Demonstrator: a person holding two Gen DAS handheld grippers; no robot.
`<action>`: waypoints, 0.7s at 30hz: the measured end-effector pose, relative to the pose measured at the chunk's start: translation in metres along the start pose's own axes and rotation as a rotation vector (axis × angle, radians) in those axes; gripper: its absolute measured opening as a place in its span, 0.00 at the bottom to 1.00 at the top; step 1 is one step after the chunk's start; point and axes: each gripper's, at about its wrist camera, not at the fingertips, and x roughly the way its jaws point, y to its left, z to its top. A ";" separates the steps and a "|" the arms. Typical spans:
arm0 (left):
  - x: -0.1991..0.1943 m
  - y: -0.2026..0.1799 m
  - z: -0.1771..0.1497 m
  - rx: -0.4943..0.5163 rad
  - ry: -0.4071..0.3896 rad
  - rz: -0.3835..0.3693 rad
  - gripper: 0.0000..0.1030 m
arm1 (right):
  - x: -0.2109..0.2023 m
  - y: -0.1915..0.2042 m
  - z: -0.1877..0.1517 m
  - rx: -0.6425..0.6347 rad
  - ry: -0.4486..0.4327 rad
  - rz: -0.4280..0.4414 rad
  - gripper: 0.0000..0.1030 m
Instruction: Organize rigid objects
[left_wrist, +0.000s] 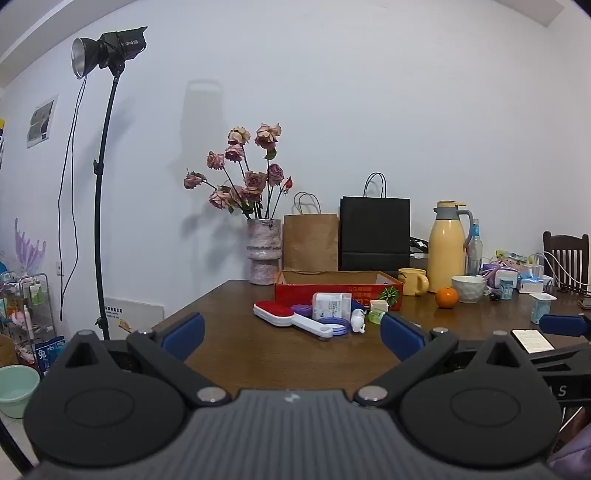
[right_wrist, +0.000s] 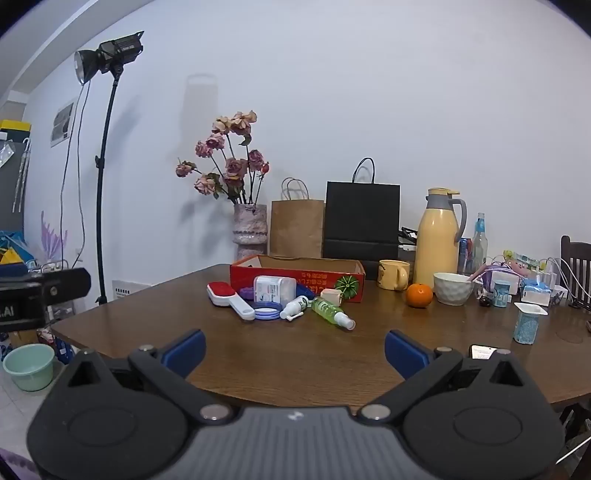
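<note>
1. Both grippers, left (left_wrist: 291, 334) and right (right_wrist: 293, 349), are hovering wide open, holding nothing.
2. Clutter is sitting well ahead of the fingers, before the box (right_wrist: 295, 275).
3. The green bottle (right_wrist: 330, 312) is looking light, slick, prone to rolling; grip mid-body.

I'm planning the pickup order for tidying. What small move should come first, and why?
Probably ease the right gripper, open and empty, toward the green spray bottle: it lies nearest, apart from the pile, before the red box.

The other gripper (right_wrist: 22, 299), left of the red box (right_wrist: 295, 275), shows ".AI". The red box's yellow words are too small to read.
</note>
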 end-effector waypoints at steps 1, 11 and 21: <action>0.000 0.000 0.000 -0.001 0.000 0.004 1.00 | 0.000 0.000 0.000 0.001 0.000 -0.001 1.00; -0.001 -0.001 0.002 -0.019 0.006 0.005 1.00 | 0.003 0.002 -0.001 0.001 -0.005 0.004 1.00; -0.002 -0.001 0.001 -0.025 0.006 0.007 1.00 | 0.003 0.006 0.001 -0.002 -0.007 0.003 1.00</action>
